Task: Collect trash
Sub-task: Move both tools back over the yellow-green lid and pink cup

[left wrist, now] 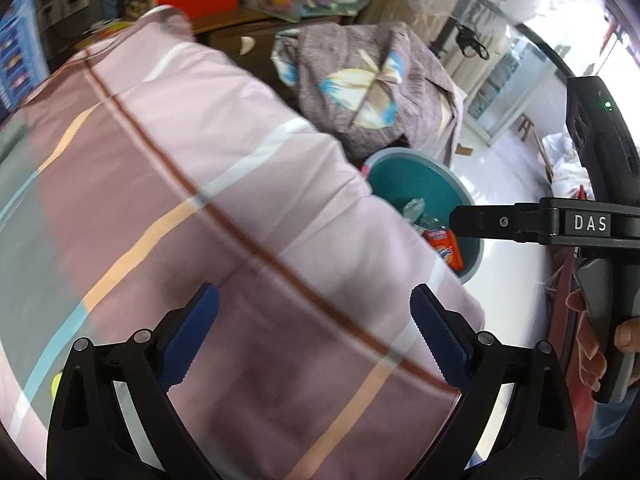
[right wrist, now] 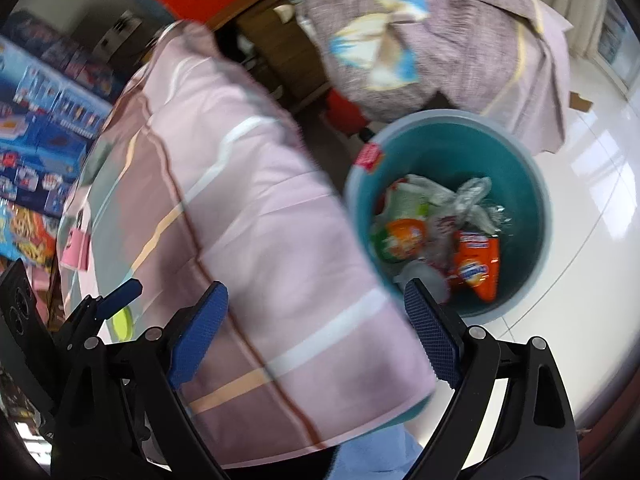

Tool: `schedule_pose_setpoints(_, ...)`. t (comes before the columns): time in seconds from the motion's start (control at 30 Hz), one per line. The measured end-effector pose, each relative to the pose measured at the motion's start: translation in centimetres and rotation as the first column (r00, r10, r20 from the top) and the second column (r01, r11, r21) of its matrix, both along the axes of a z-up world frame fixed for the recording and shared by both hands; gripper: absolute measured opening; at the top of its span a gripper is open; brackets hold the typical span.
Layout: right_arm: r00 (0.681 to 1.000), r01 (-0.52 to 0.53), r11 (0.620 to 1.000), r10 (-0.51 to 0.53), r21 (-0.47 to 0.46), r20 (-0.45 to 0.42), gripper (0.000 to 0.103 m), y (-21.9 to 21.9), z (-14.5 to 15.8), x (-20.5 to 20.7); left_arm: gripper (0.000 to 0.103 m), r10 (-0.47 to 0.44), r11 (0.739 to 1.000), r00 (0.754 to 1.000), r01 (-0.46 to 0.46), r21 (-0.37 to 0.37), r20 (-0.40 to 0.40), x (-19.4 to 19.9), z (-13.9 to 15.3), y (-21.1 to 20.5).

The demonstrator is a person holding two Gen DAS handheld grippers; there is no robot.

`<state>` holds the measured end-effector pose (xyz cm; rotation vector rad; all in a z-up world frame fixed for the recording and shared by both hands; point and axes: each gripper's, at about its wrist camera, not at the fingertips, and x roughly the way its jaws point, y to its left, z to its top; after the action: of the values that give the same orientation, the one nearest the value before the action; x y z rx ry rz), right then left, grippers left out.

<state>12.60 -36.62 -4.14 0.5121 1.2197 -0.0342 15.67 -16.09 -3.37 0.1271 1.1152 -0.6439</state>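
Bin point(right wrist: 516, 152), teal, stands on white floor point(right wrist: 580, 240) just beside the striped bedding point(right wrist: 248, 216) edge, wrappers point(right wrist: 476, 264) inside. Right gripper point(right wrist: 316, 336) spread wide, empty, over bedding edge near bin rim. Left gripper point(left wrist: 316, 336) likewise released above bedding. Bare floor beyond bin.

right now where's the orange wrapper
In the right wrist view, the orange wrapper lies inside the teal bin on the floor, right of the striped bedding.
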Motion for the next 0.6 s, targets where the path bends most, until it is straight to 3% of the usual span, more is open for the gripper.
schedule_pose_setpoints(0.33, 0.988, -0.155, 0.988, 0.155, 0.005, -0.015, 0.086, 9.6, 0.6, 2.0, 0.099, 0.130, 0.991, 0.991, -0.130, -0.015, -0.009, -0.8, -0.5, 10.3)
schedule_pose_setpoints(0.6, 0.946, -0.319, 0.947, 0.317, -0.029, -0.066, 0.086, 20.1, -0.4, 3.2, 0.099, 0.263, 0.965, 0.965, -0.263, 0.022, 0.012, -2.3, -1.5, 20.9)
